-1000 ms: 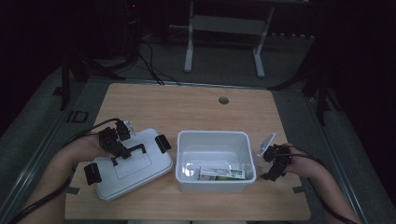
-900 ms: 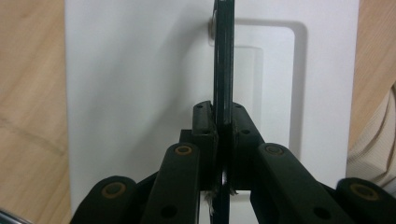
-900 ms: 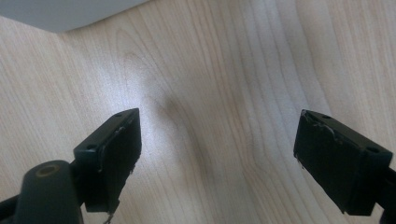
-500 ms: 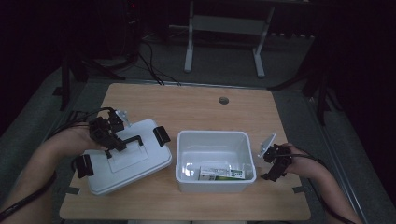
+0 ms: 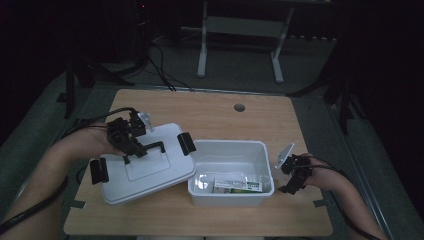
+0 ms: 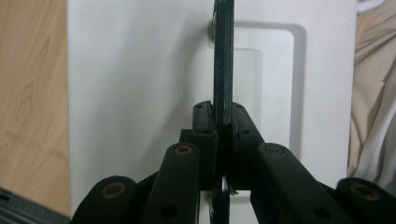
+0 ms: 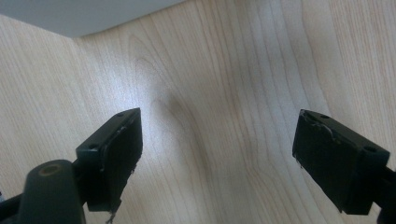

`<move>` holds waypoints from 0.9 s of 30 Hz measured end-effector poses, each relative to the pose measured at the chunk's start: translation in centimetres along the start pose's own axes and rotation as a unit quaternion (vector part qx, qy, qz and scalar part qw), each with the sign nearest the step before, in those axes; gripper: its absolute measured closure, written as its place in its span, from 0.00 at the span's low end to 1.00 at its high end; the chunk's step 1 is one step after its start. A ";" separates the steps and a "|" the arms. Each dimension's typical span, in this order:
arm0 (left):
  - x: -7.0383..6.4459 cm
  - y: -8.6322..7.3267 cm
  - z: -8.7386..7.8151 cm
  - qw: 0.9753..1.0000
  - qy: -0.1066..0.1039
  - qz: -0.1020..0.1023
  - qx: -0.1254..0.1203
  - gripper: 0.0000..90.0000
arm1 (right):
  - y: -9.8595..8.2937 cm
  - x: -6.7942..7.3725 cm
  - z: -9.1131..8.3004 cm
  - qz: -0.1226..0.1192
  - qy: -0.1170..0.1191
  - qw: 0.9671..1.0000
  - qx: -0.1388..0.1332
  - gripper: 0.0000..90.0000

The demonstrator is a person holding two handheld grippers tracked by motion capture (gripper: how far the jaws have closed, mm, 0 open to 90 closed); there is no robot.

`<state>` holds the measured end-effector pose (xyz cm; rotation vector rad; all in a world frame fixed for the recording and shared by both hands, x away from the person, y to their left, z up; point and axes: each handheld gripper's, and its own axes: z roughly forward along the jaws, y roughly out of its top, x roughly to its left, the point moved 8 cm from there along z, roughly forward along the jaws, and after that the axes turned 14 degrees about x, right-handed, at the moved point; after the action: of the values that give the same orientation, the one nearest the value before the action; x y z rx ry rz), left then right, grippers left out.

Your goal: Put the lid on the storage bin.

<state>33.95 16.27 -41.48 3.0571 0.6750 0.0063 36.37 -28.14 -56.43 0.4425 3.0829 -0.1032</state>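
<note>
At the left of the high view, the left gripper [image 5: 134,145] pinches the black handle [image 6: 223,70] of the lid [image 5: 145,167], tilting it against the bin [image 5: 231,172], probably for closing, while the right gripper [image 7: 219,154] waits wide apart over the table [image 7: 224,70].

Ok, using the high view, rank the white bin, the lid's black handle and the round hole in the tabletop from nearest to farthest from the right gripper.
1. White bin: just left of the right gripper, nearly beside it.
2. Round hole: up the table, toward the far edge and to the left.
3. Lid's black handle: far left, past the bin, held in the left gripper.
</note>
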 end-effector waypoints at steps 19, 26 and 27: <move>-2.4 6.0 -0.8 0.998 -0.010 0.057 -0.011 0.93 | 0.0 0.2 0.0 -0.006 -0.002 1.000 0.002 0.17; -3.0 7.7 -1.0 0.997 -0.015 0.073 -0.016 0.93 | -0.1 0.1 0.0 -0.007 -0.004 1.000 0.005 0.17; -3.0 8.1 -1.1 0.997 -0.012 0.076 -0.017 0.93 | -0.1 0.1 -0.1 -0.006 -0.005 1.000 0.005 0.17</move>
<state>34.59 7.66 -40.29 3.0613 0.4343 -0.0181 36.23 -28.20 -56.37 0.4218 3.0779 -0.1191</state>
